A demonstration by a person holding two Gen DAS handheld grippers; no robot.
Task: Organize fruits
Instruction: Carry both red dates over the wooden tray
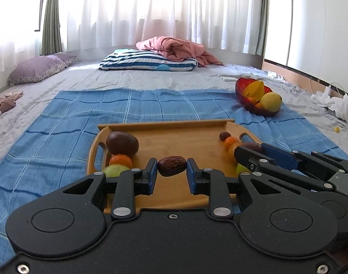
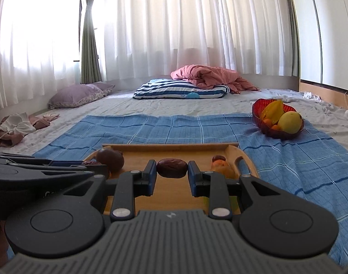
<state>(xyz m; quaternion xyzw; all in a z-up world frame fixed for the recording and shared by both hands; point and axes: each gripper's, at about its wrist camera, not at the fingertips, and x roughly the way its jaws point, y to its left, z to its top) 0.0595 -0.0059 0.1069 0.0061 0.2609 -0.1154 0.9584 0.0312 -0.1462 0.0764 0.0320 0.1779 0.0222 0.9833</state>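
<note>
My left gripper (image 1: 171,171) is shut on a wrinkled brown date (image 1: 171,168), held above the wooden tray (image 1: 174,130). My right gripper (image 2: 172,170) is shut on a second brown date (image 2: 172,168) over the same tray (image 2: 174,148). In the left wrist view the right gripper (image 1: 251,151) comes in from the right with its date (image 1: 253,146). The tray's left side holds a large brown fruit (image 1: 121,145), an orange (image 1: 120,161) and a green fruit (image 1: 114,170) in a row. Its right side holds a small dark fruit (image 1: 225,135) and an orange (image 1: 231,142).
A red bowl (image 1: 241,91) with a starfruit, a yellow mango and small oranges stands at the far right on the blue checked cloth (image 1: 151,105). Behind lie a striped pillow (image 1: 148,61), a pink blanket (image 1: 174,48) and a purple pillow (image 1: 37,69). White cloths lie at the right edge.
</note>
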